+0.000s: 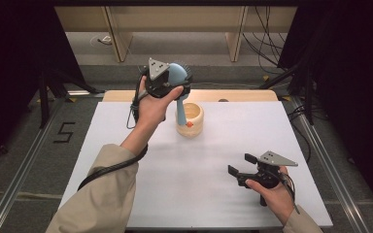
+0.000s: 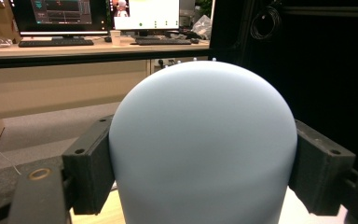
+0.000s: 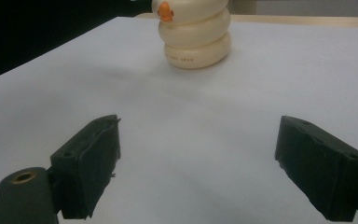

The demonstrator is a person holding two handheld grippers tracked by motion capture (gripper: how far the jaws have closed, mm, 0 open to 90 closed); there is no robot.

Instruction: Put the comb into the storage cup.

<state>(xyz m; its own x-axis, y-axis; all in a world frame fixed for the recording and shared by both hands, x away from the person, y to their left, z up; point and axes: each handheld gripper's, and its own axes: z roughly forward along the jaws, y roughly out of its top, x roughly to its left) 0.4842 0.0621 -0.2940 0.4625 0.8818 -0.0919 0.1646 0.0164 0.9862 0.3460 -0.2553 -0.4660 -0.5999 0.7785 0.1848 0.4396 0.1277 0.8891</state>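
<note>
Left tongs (image 1: 175, 80): clenched on the brush (image 1: 177, 77) head, both pads against its rounded blue back (image 2: 203, 144).
Brush: held at 12 o'clock above the surface (image 1: 199, 194); handle points down into the cup (image 1: 190, 119).
Cup: cream, ribbed, upright at 12 o'clock on the surface.
Right tongs (image 1: 239, 164): released, jaws spread, nothing between them; at 4 o'clock, well apart from the cup (image 3: 196, 37).

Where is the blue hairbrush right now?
The blue hairbrush is up in the air at the far side of the table, clamped by its head in the left gripper. Its handle points down into the cream cup, left of centre in the high view.
</note>
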